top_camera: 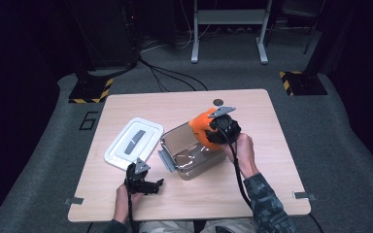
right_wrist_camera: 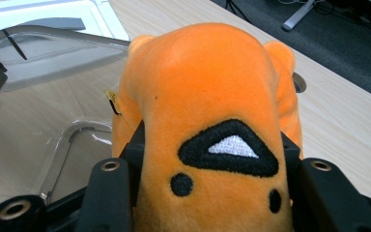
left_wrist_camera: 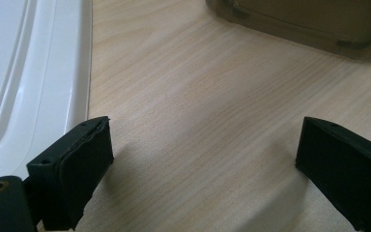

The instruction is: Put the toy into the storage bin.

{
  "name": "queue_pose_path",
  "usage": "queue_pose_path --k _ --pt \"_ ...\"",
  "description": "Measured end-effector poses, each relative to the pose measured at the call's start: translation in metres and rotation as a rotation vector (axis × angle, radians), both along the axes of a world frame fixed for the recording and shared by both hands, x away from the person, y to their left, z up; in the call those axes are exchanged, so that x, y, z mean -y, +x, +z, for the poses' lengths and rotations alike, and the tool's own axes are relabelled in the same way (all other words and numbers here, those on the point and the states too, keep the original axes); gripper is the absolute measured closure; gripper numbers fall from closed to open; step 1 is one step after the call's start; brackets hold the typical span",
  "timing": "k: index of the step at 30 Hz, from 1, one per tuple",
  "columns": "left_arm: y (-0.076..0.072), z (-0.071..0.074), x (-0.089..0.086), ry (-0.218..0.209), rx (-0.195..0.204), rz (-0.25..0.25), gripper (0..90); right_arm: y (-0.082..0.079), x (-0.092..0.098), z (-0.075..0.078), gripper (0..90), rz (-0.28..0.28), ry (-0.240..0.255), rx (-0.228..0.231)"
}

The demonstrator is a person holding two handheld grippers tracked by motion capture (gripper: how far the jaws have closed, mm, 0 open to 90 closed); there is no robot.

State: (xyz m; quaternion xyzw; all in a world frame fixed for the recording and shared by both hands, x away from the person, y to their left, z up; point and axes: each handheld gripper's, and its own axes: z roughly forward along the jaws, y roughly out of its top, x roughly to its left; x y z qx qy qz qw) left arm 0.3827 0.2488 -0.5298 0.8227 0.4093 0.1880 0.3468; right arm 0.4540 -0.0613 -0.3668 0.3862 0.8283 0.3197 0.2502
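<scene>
Right tool [top_camera: 212, 127] clamped on the orange plush toy with a black-and-white embroidered triangle [right_wrist_camera: 212, 121], jaws pressed into its sides; toy held at the far right rim of the clear plastic rectangular container [top_camera: 189, 158] on the pale wooden bench [top_camera: 252, 189]. Left tool [top_camera: 156, 184] rests low near the bench's front edge, jaws apart and empty; white rectangular lid with grey handle [top_camera: 133, 142] lies flat just left of the container.

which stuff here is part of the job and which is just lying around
In the job: orange plush, held by the right gripper over the clear bin; white lid beside the bin.
Lying about: left gripper, open on bare table; cables on the floor.
</scene>
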Motion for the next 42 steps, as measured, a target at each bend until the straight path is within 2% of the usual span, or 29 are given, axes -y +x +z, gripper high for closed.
queue_pose_path --k 4,5,6,7,10,13,18,19,20,26,29,39,42 --pt "0.000 0.000 0.000 -0.004 0.001 0.004 5.6 0.002 -0.003 -0.003 49.5 -0.005 -0.003 -0.016" --pt "0.000 0.000 0.000 -0.003 0.000 0.003 5.7 0.004 -0.002 -0.004 49.3 0.011 -0.011 -0.006" --pt "0.000 0.000 0.000 -0.004 0.001 0.003 5.7 0.004 -0.003 -0.004 49.1 0.000 -0.011 -0.023" --pt "0.000 0.000 0.000 -0.004 0.001 0.004 5.7 0.006 -0.003 -0.006 48.9 0.009 -0.012 -0.015" --pt "0.000 0.000 0.000 -0.004 0.001 0.004 5.7 0.007 -0.005 -0.009 48.6 -0.002 -0.015 -0.043" --pt "0.000 0.000 0.000 -0.004 0.001 0.003 5.7 0.010 -0.006 -0.012 48.2 0.009 -0.014 -0.035" --pt "0.000 0.000 0.000 -0.002 -0.001 0.004 5.7 0.014 -0.006 -0.015 47.8 0.010 -0.009 -0.059" --pt "0.000 0.000 0.000 -0.004 0.002 0.004 5.7 0.014 -0.006 -0.016 47.7 0.000 -0.010 -0.080" --pt "0.000 0.000 0.000 -0.003 0.002 0.003 5.7 0.015 -0.006 -0.017 47.7 0.009 -0.005 -0.072" --pt "0.000 0.000 0.000 -0.002 0.002 0.003 5.7 0.018 -0.006 -0.021 47.4 0.000 -0.005 -0.113" --pt "0.000 0.000 0.001 -0.006 0.002 0.005 5.7 0.021 -0.005 -0.024 47.3 0.010 -0.004 -0.117" --pt "0.000 0.000 0.001 -0.006 0.002 0.005 5.7 0.028 -0.006 -0.031 45.6 0.017 -0.009 -0.174" --pt "0.000 0.000 0.001 -0.006 0.003 0.005 5.8 0.031 -0.006 -0.033 44.6 0.019 -0.009 -0.210"
